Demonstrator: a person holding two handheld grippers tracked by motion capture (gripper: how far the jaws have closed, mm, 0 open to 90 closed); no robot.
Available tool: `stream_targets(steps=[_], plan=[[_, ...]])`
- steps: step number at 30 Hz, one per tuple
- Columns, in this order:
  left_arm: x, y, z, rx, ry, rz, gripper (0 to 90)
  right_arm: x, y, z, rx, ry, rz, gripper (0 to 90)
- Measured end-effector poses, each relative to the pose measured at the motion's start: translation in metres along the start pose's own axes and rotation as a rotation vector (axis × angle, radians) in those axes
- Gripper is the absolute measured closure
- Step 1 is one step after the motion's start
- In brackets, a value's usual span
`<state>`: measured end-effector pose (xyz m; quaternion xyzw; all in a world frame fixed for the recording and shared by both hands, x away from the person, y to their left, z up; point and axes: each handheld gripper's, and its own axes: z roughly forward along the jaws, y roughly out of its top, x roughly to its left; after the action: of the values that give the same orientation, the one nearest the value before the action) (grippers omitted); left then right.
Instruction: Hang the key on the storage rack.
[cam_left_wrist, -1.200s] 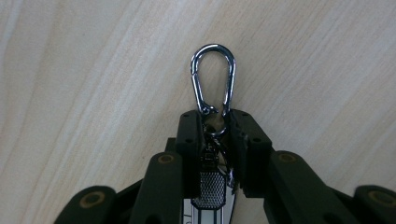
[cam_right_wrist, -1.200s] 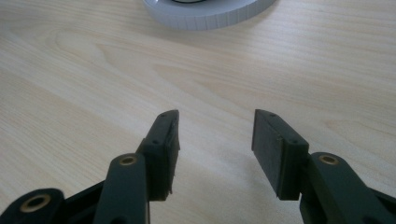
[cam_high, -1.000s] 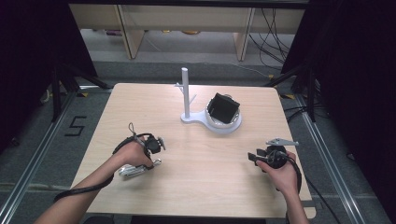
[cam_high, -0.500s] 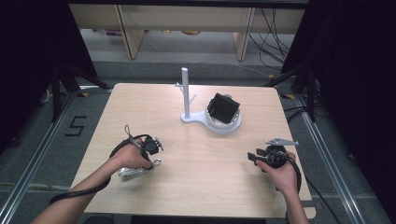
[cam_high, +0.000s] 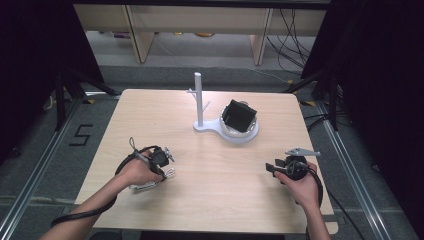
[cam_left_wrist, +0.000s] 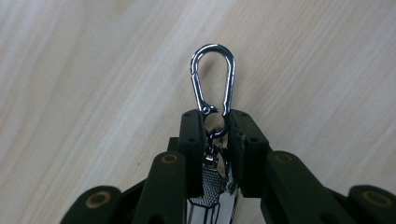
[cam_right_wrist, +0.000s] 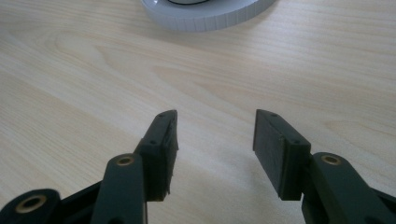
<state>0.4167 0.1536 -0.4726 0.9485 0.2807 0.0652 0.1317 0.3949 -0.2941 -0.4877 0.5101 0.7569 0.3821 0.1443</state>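
My left gripper (cam_left_wrist: 215, 122) is shut on a keychain: its silver carabiner clip (cam_left_wrist: 213, 77) sticks out past the jaw tips over the wooden table, and a metal tag with a white strap (cam_left_wrist: 208, 186) hangs back between the jaws. In the high view this left gripper (cam_high: 167, 156) sits at the table's front left, with the keychain's white part (cam_high: 150, 184) under the hand. My right gripper (cam_right_wrist: 215, 140) is open with nothing between its jaws, low over the table; in the high view the right gripper (cam_high: 272, 167) is at the front right.
A white stand (cam_high: 199, 100) with an upright post and short pegs rises at the table's middle back. Its round white base dish (cam_high: 247, 135) holds a black boxy object (cam_high: 239, 116). The dish's rim (cam_right_wrist: 205, 16) lies ahead of the right gripper.
The left hand has shifted slightly left and toward the front edge with the keychain. The right gripper has stayed in place.
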Motion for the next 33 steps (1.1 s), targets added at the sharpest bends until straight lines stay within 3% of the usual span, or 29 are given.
stream_targets(steps=[3, 4, 5, 6, 7, 8, 9, 12, 15, 17, 18, 19, 20, 23, 27, 33], plan=[[0.002, -0.002, -0.006, -0.06, 0.018, 0.004, 75.7, 0.002, -0.001, 0.001, -0.005, 0.005, 0.017, 50.7], [0.002, -0.004, -0.009, -0.086, 0.019, -0.014, 75.7, -0.001, 0.0, 0.001, -0.018, 0.002, -0.015, 50.7], [0.003, -0.004, -0.011, -0.101, 0.025, -0.009, 75.7, 0.0, 0.0, 0.001, -0.018, 0.003, -0.014, 50.7], [0.003, -0.005, -0.013, -0.125, 0.023, -0.027, 75.8, 0.002, -0.001, 0.001, -0.015, 0.019, 0.03, 50.6], [0.003, -0.007, -0.015, -0.15, 0.027, -0.044, 75.8, 0.003, -0.001, 0.001, -0.013, 0.017, 0.032, 50.7], [0.003, -0.008, -0.016, -0.19, 0.039, -0.076, 75.8, 0.002, -0.001, 0.0, 0.0, 0.002, 0.029, 50.6], [0.002, -0.01, -0.018, -0.216, 0.042, -0.103, 75.8, -0.001, 0.0, -0.001, -0.01, -0.015, -0.011, 50.6], [0.003, -0.015, -0.023, -0.317, 0.057, -0.127, 75.8, -0.001, -0.001, 0.0, -0.022, -0.002, -0.006, 50.6], [0.001, -0.018, -0.025, -0.411, 0.071, -0.125, 75.8, 0.0, -0.001, 0.001, -0.024, 0.016, 0.003, 50.3], [0.001, -0.02, -0.026, -0.448, 0.085, -0.14, 75.8, 0.003, -0.001, 0.0, -0.006, -0.004, 0.025, 50.0], [0.0, -0.02, -0.027, -0.462, 0.094, -0.139, 75.8, 0.001, -0.001, 0.0, -0.015, -0.006, -0.008, 49.9], [0.0, -0.021, -0.028, -0.474, 0.095, -0.137, 75.9, 0.001, -0.001, 0.0, -0.014, -0.008, -0.01, 49.9], [0.0, -0.021, -0.029, -0.486, 0.099, -0.129, 75.9, 0.004, -0.002, 0.0, 0.0, 0.002, 0.033, 49.9], [0.001, -0.022, -0.032, -0.516, 0.114, -0.127, 75.8, 0.004, -0.002, 0.001, -0.017, -0.007, 0.03, 49.9], [0.0, -0.02, -0.032, -0.608, 0.099, -0.203, 75.8, 0.003, -0.002, 0.0, -0.015, -0.007, 0.027, 49.9], [0.0, -0.016, -0.034, -0.685, 0.14, -0.208, 75.8, 0.002, -0.003, 0.0, -0.018, -0.005, 0.013, 49.9]])
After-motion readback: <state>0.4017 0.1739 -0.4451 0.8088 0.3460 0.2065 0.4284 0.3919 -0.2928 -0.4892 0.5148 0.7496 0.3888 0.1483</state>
